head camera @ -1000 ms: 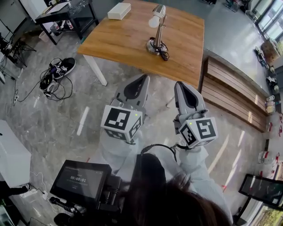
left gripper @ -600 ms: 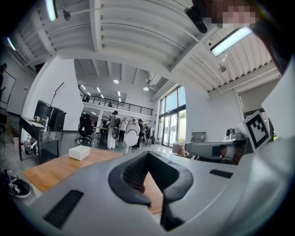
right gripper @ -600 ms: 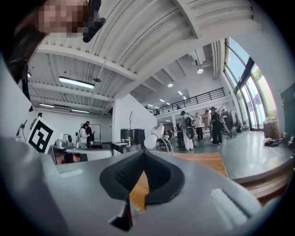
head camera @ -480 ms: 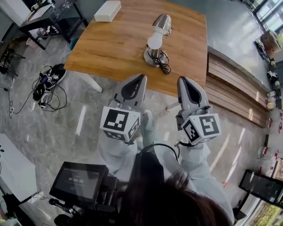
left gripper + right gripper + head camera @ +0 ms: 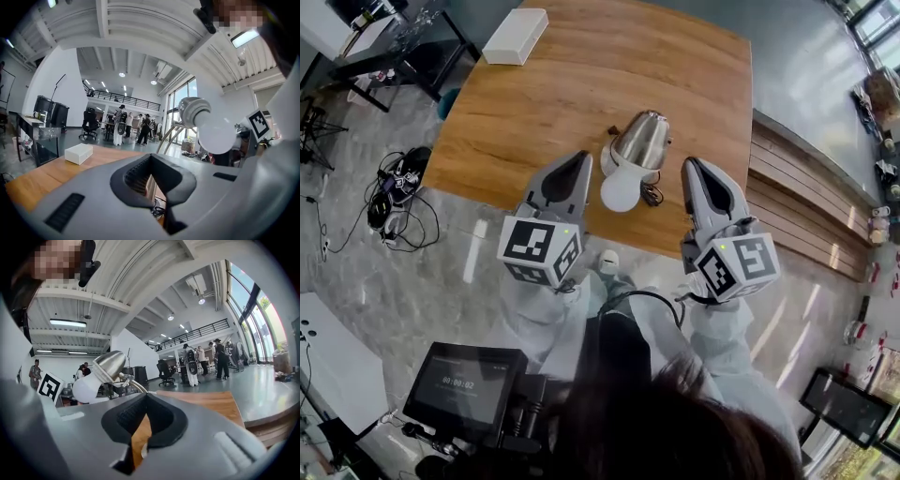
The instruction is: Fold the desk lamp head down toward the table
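Observation:
A desk lamp stands near the front edge of the wooden table (image 5: 534, 94). Its silver head (image 5: 639, 141) is raised on a curved arm and carries a white bulb (image 5: 619, 190) that points toward me. My left gripper (image 5: 579, 159) hangs just left of the bulb, shut and empty. My right gripper (image 5: 694, 166) hangs just right of the lamp, also shut and empty. Neither touches the lamp. The left gripper view shows the lamp head (image 5: 192, 110) and bulb (image 5: 215, 133) up to the right of the jaws. In the right gripper view the lamp head (image 5: 110, 364) is up to the left.
A white box (image 5: 516, 36) lies on the table's far left corner. A black side table (image 5: 394, 37) stands beyond the left edge, with shoes and cables (image 5: 398, 178) on the floor. A slatted wooden bench (image 5: 806, 202) runs along the right. People stand far off in the hall.
Both grippers have travelled forward together to the table's front edge. The lamp, earlier well ahead of them, now sits between their tips. Both jaws stay shut.

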The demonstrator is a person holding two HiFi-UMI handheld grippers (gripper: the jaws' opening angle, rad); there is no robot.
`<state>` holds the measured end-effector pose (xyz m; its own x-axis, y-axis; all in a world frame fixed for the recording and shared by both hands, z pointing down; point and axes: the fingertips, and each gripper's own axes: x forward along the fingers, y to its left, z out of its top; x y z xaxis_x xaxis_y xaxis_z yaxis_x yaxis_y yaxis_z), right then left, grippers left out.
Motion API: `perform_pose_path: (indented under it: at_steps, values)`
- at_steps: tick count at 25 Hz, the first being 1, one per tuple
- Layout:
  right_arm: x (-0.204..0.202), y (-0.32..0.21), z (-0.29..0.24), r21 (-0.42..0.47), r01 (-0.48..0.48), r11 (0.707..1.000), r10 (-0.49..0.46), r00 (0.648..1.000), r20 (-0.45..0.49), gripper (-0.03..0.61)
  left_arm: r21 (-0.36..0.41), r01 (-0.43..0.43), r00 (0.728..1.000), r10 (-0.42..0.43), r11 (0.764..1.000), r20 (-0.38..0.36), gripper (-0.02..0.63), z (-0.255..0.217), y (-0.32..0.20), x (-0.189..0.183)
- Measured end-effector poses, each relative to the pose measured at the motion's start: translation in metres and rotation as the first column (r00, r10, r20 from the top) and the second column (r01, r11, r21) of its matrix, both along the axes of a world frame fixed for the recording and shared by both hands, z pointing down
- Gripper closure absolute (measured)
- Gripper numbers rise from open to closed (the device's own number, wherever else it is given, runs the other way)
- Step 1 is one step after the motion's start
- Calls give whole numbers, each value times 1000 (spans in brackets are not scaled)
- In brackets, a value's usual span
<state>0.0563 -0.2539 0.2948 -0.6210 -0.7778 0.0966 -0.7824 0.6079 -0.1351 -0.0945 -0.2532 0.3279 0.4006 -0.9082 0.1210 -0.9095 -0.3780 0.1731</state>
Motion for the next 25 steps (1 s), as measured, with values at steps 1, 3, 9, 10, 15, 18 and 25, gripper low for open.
perform_pose_path:
  at_steps: [1,3,9,10,15,18,25]
  values:
    - [0,-9,2,-13,1,1000,-1,1000,1,577,-11,-11,1000,11,1000,-1,612,3,-10,2]
    - [0,-23,6,-52,12,999,-12,1000,13,577,-38,-53,999,53,998,-3,612,11,-28,9]
    - [-11,-54,4,-198,150,969,-119,980,160,577,-81,-278,961,277,957,-21,612,38,-69,37]
    - [-14,-58,3,-219,166,962,-132,978,160,577,-84,-316,949,314,945,-35,612,41,-74,39]
    - [-31,-65,1,-367,350,862,-222,912,346,564,-115,-475,880,473,872,-44,602,60,-87,52]
    - [-32,-66,5,-440,451,776,-241,858,453,525,-111,-498,866,499,860,-21,542,67,-93,56]
    - [-48,-67,15,-542,684,488,-157,680,717,448,-167,-584,798,600,794,58,428,89,-101,71]
